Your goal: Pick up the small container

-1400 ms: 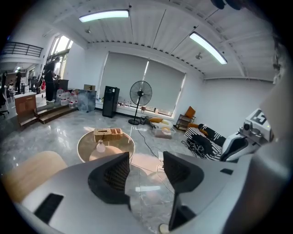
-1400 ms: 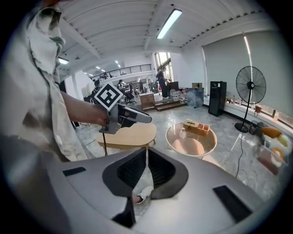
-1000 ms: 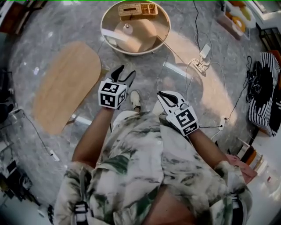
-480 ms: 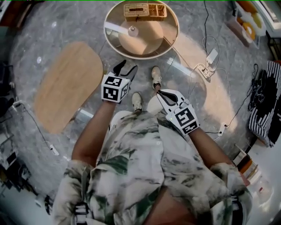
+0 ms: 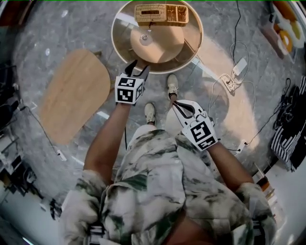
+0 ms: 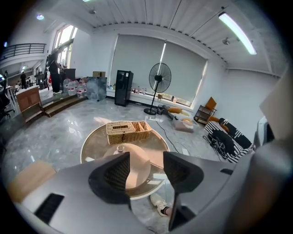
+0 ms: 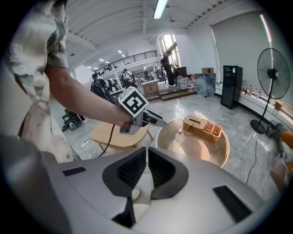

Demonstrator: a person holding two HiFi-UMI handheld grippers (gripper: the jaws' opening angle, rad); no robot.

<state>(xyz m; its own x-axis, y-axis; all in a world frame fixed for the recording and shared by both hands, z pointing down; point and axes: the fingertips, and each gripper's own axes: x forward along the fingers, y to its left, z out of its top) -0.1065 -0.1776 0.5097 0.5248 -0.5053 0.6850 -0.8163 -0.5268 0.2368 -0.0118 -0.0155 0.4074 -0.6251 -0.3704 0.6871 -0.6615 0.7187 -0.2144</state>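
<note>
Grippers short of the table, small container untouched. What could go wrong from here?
1. The small container stands just in front of the basket on the glass table; the open left gripper might tip it or hit the basket.
2. Cables on the floor to the right could trip the person.
3. The right gripper is shut.

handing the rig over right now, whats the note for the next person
Left gripper: open, empty, held out toward the round table.
Right gripper: shut, empty, closer to the body.
Small container: stands on the table, just in front of the wicker basket, untouched.
Done: nothing picked up yet.
Left: get to the table, close on the container, lift it.
</note>
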